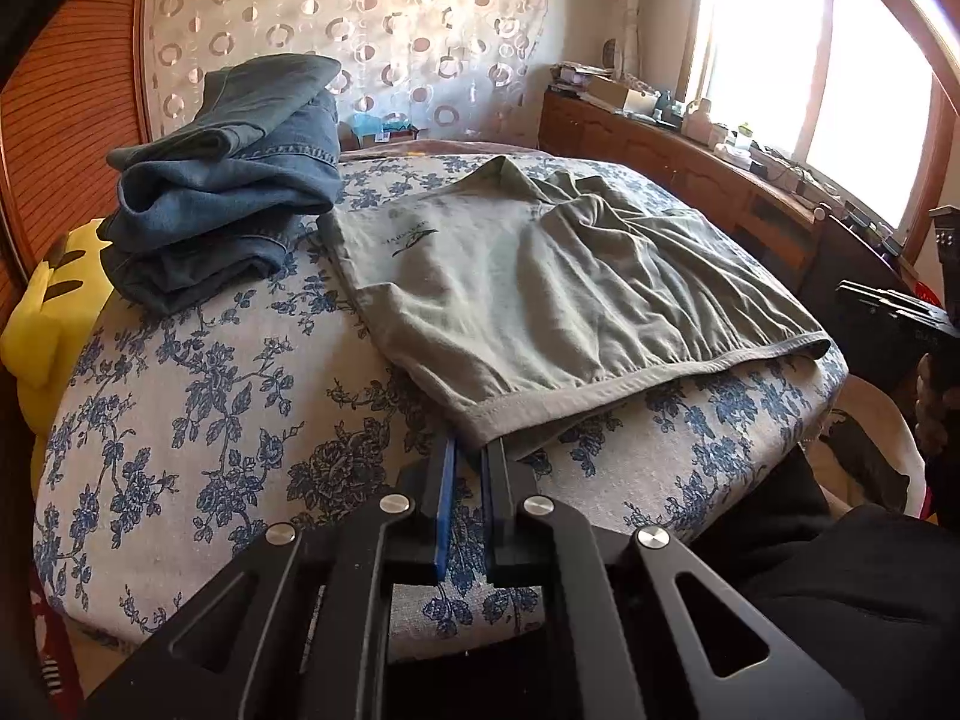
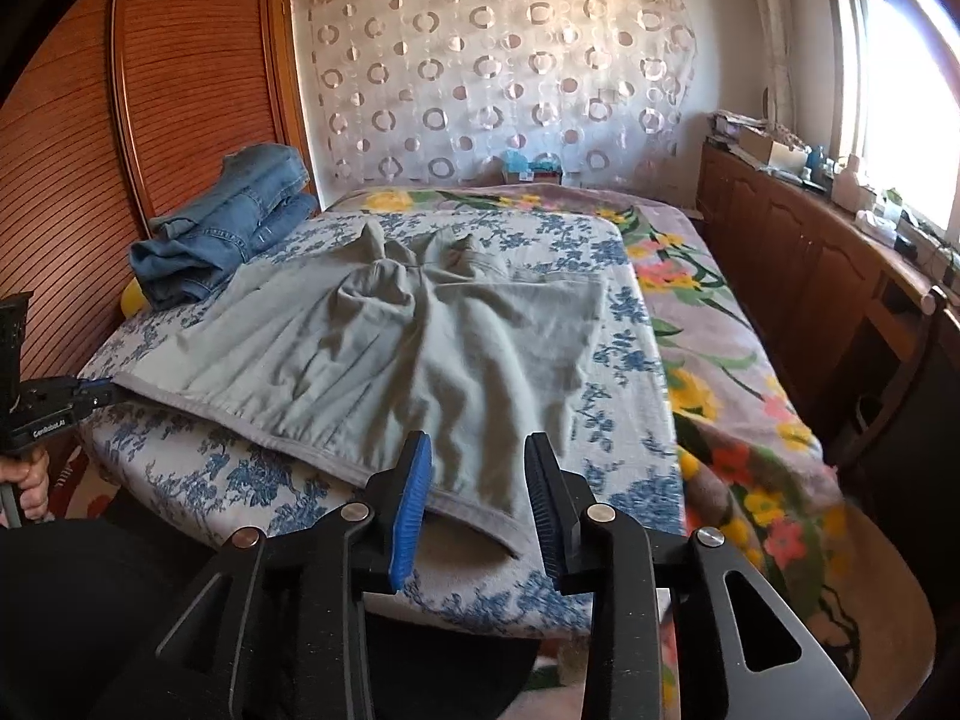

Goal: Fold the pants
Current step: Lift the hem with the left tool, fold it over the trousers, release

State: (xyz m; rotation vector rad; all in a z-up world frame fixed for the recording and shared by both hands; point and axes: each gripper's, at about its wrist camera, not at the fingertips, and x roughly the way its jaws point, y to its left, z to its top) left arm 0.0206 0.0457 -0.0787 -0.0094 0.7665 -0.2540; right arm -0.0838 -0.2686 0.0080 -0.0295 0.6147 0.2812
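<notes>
The grey-green cotton pants point(image 2: 384, 348) lie spread along the floral bed cover's point(image 1: 180, 420) near edge. The left gripper point(image 1: 471, 450) pinches one waistband corner, likely anchoring it; the right gripper point(image 2: 477, 480) stands released around the other corner.

Grey-green pants point(image 1: 540, 300), blue-floral cover point(image 1: 210, 408)

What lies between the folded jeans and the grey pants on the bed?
Only bare flowered sheet shows between the jeans and the grey pants, in the left wrist view.

Home bedroom: bed point(image 2: 720, 360), curtain point(image 2: 510, 72), wooden wardrobe point(image 2: 180, 90).
</notes>
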